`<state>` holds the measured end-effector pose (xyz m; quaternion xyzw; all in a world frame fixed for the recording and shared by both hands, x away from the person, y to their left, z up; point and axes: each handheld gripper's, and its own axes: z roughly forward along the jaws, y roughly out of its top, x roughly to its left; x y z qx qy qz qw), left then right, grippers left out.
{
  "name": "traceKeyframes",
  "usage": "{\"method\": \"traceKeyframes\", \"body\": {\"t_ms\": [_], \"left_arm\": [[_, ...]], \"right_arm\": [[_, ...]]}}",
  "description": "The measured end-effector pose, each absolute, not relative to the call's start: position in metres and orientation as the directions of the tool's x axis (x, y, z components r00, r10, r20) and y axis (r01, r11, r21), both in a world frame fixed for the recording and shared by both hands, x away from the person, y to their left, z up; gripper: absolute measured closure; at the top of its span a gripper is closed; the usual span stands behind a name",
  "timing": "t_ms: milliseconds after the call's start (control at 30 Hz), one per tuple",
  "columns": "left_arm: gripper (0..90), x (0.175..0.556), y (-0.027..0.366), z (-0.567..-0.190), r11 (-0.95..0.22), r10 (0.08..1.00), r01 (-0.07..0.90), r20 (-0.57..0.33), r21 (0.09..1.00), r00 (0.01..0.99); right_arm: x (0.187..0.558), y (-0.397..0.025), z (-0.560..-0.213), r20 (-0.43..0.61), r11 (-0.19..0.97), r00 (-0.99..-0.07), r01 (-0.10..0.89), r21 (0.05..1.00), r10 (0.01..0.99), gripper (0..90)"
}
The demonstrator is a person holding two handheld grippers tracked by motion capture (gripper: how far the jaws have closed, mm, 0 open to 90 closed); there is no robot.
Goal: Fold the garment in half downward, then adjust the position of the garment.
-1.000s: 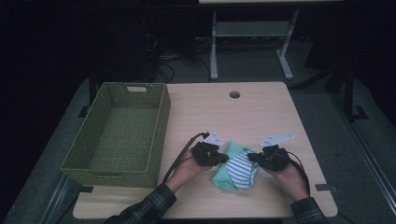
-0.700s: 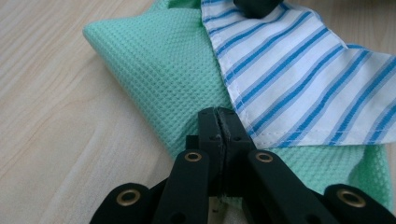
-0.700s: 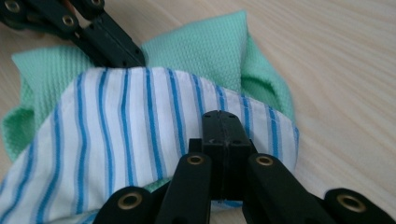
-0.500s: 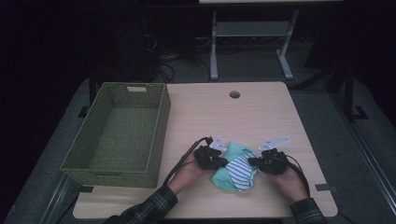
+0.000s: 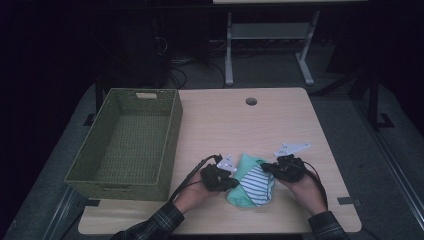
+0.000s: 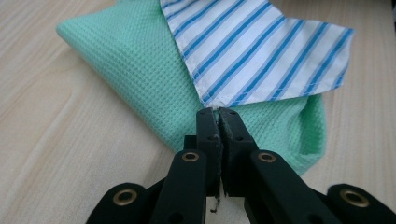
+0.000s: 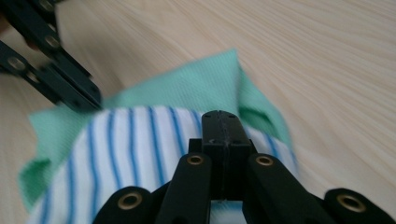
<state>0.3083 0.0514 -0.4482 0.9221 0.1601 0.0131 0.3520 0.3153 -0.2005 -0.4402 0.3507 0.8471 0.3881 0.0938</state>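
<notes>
Pinching a striped cloth corner with the left gripper, jaws closed. Clamping its opposite edge with the right gripper, over a green cloth.

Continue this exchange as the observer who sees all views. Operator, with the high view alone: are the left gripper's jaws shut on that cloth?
Observer: Yes. The left gripper is shut, pinching the striped cloth at a stitched corner.
Operator: And the right one?
Observer: The right gripper is shut too, on the striped cloth's edge.
Operator: What is the green layer like?
Observer: The green cloth has a waffle weave and lies folded under the striped one.
</notes>
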Motion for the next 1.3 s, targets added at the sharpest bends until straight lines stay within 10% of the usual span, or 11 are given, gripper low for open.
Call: {"method": "traceKeyframes", "body": {"t_ms": [467, 1300], "left_arm": [[88.0, 0.307, 0.049, -0.453, -0.725, 0.298, 0.263, -0.054, 0.637, 0.953], [85.4, 0.278, 0.054, -0.449, -0.747, 0.283, 0.281, -0.094, 0.602, 0.954]], "right_arm": [[0.338, -0.146, -0.455, 0.131, 0.510, -0.802, 0.486, 0.710, 0.582, 89.9], [0.362, -0.172, -0.466, 0.083, 0.522, -0.750, 0.531, 0.668, 0.656, 89.9]]}}
